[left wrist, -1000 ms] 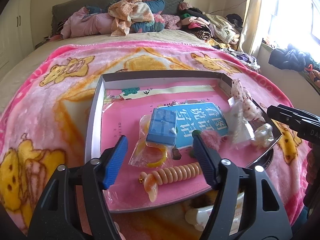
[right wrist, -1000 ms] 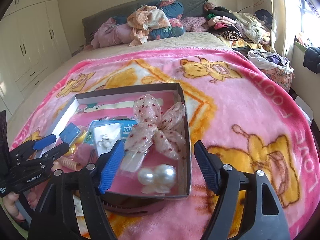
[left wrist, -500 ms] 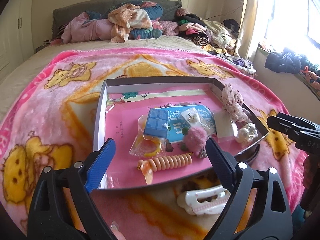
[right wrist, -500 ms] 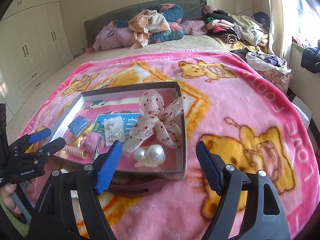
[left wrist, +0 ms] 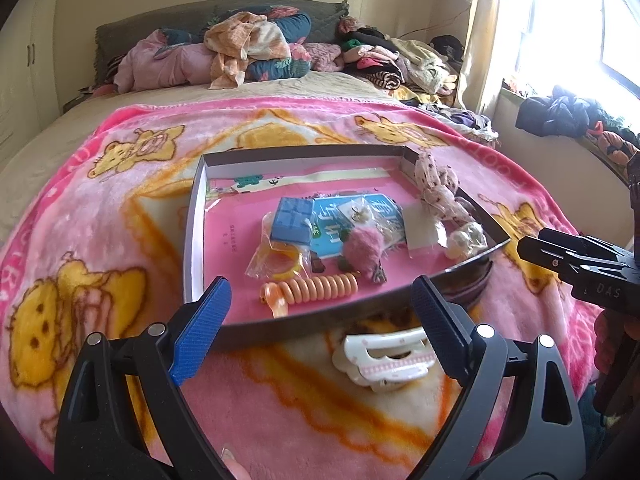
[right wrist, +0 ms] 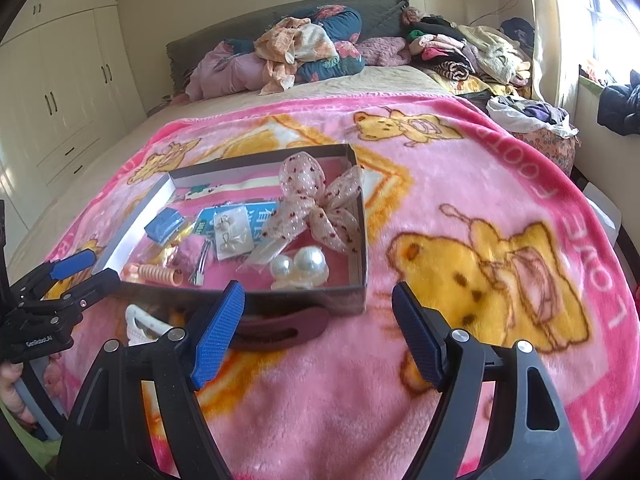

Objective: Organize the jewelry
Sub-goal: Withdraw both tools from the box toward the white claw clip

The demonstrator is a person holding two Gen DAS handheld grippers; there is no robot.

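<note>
**Both jaws spread, box sits full on the bed**

I've got the pink blanket [right wrist: 460, 208] across the bed, and the shallow box [left wrist: 192, 240] resting on it. Inside: spotted bow [right wrist: 316, 200] at the right wall, blue case [left wrist: 292, 222], pink pompom [left wrist: 362, 246], orange coil tie [left wrist: 312, 288], two pearls [right wrist: 300, 266]. A white claw clip [left wrist: 384, 358] lies outside, just before the near wall. My left gripper [left wrist: 320, 320] has just been opening, jaws spread, nothing between them. Right gripper [right wrist: 320, 332] jaws spread too, empty.
</note>
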